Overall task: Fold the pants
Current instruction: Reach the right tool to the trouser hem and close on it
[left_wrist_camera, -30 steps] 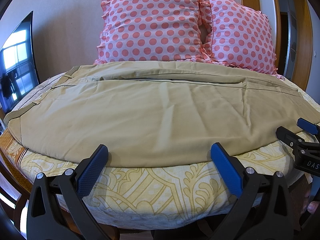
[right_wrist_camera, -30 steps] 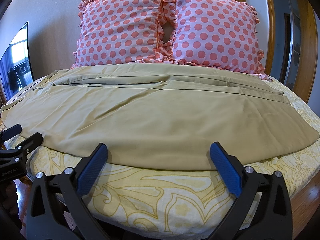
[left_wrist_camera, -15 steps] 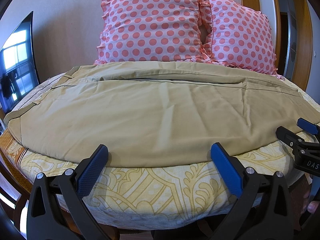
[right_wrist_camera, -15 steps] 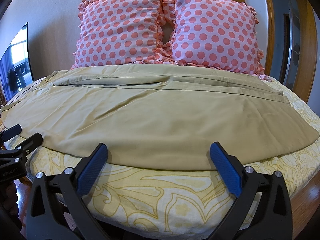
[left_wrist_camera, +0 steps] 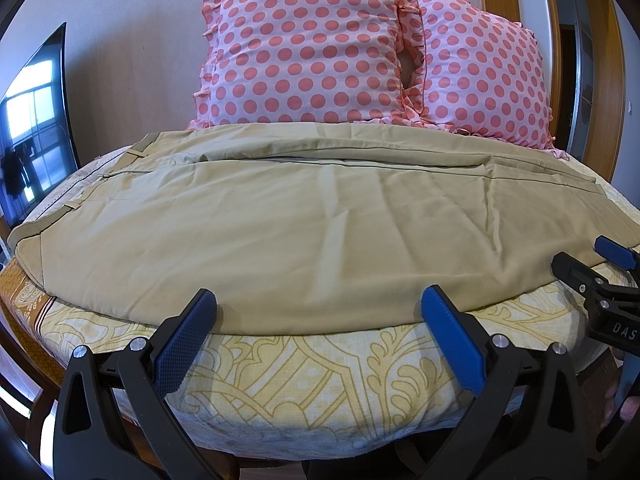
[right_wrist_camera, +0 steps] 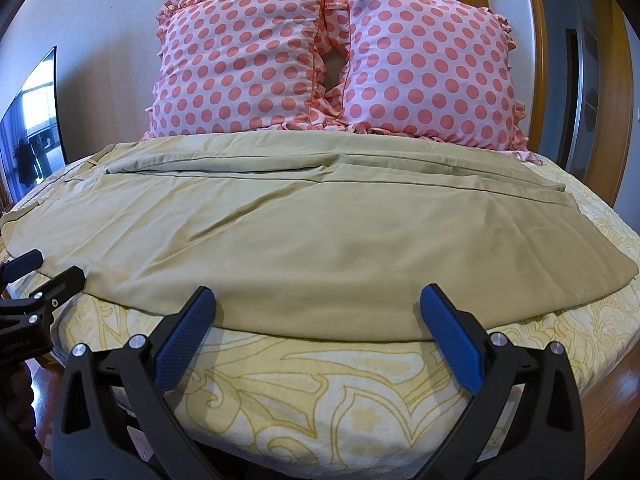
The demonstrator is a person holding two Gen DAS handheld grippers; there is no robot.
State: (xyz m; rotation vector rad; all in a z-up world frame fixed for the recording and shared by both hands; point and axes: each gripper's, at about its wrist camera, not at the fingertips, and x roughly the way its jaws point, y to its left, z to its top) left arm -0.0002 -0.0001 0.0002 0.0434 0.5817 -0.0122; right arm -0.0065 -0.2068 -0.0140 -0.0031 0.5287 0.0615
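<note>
Khaki pants point(left_wrist_camera: 304, 224) lie flat sideways across the bed, waistband at the left, leg hems at the right; they also show in the right wrist view point(right_wrist_camera: 280, 240). My left gripper point(left_wrist_camera: 320, 314) is open and empty, its blue pads just short of the pants' near edge. My right gripper point(right_wrist_camera: 318, 314) is open and empty at the same near edge. The right gripper also shows at the right edge of the left wrist view point(left_wrist_camera: 588, 264), and the left gripper at the left edge of the right wrist view point(right_wrist_camera: 40, 272).
The bed has a yellow patterned sheet point(left_wrist_camera: 320, 376) with a rounded front edge. Two pink polka-dot pillows point(right_wrist_camera: 332, 60) stand against the wall behind the pants. A dark TV screen point(left_wrist_camera: 36, 128) is at the left, wooden door frame point(right_wrist_camera: 604, 80) at the right.
</note>
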